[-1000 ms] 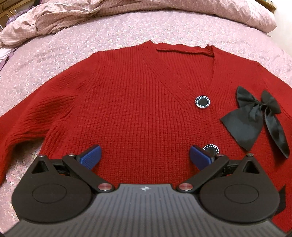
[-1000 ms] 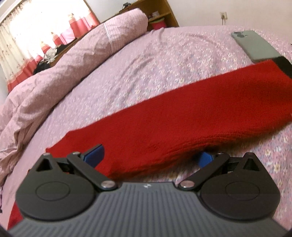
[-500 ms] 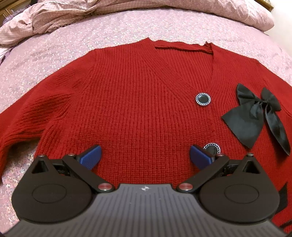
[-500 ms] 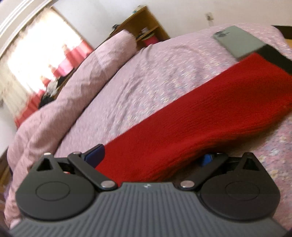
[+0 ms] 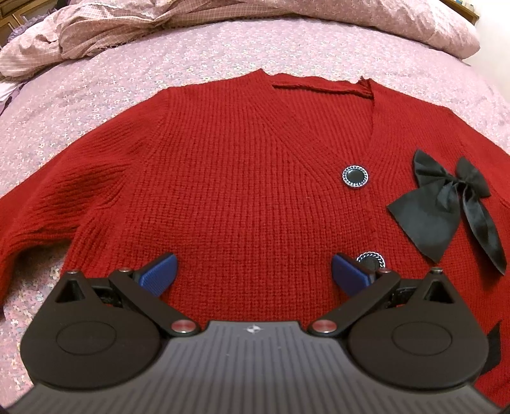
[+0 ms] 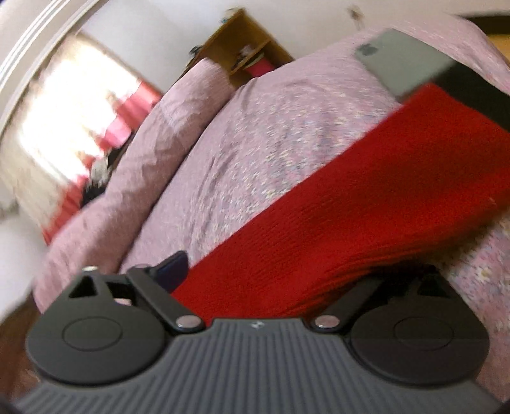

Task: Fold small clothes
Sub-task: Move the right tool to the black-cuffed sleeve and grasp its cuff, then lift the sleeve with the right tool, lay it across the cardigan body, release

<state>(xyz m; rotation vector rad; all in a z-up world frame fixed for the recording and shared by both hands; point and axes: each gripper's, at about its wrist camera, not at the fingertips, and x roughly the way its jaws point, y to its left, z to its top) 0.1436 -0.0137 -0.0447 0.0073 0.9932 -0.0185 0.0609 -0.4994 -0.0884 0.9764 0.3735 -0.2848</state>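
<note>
A red knit cardigan [image 5: 242, 178] lies flat, front up, on the bed, with a black bow [image 5: 446, 203] and two dark round buttons [image 5: 354, 176]. My left gripper [image 5: 253, 274] hovers open over its lower front, with nothing pinched between the blue pads. In the blurred right wrist view the cardigan's long sleeve [image 6: 366, 203] runs diagonally up to a black cuff [image 6: 471, 92]. My right gripper [image 6: 277, 277] is tilted, and its jaws are closing with the sleeve between them. One pad shows beside the sleeve's edge; the other is hidden under the knit.
The pink flowered bedsheet [image 5: 197, 63] surrounds the cardigan. A bunched pink duvet [image 5: 127, 22] lies along the far side. A grey phone [image 6: 401, 60] rests on the bed by the cuff. A wooden shelf [image 6: 242, 41] and a bright curtained window stand beyond.
The right gripper has rolled and pushed further onto the sleeve, its jaws narrowing around it. The left gripper and the cardigan body have stayed put.
</note>
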